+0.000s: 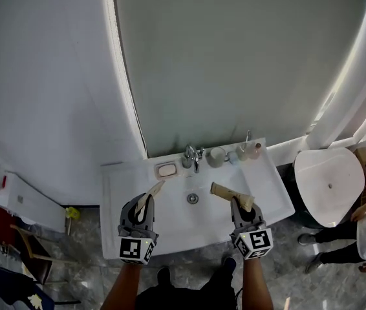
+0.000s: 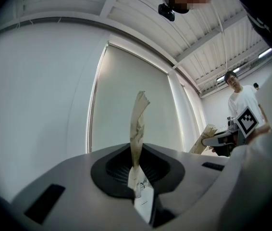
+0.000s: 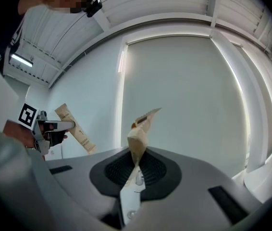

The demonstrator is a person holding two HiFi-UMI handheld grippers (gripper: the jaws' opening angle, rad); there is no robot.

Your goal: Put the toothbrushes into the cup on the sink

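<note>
Low in the frame, the left gripper [image 1: 146, 205] clenches one toothbrush [image 1: 153, 190] and the right gripper [image 1: 244, 205] the other toothbrush [image 1: 227, 193]. Both are lifted over the sink [image 1: 170, 232], probably for the cup [image 1: 216, 156] above.

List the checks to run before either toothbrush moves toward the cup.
1. Left gripper clamped on the left toothbrush packet: ok.
2. Right gripper clamped on the right toothbrush packet: ok.
3. Cup standing at the back of the sink, right of the faucet: ok.
4. Cup empty: cannot tell, too small in the head view.
5. A packet lined up over the cup: not ok, both are above the basin, short of the cup.
6. Paper wrappers removed: not ok.
</note>
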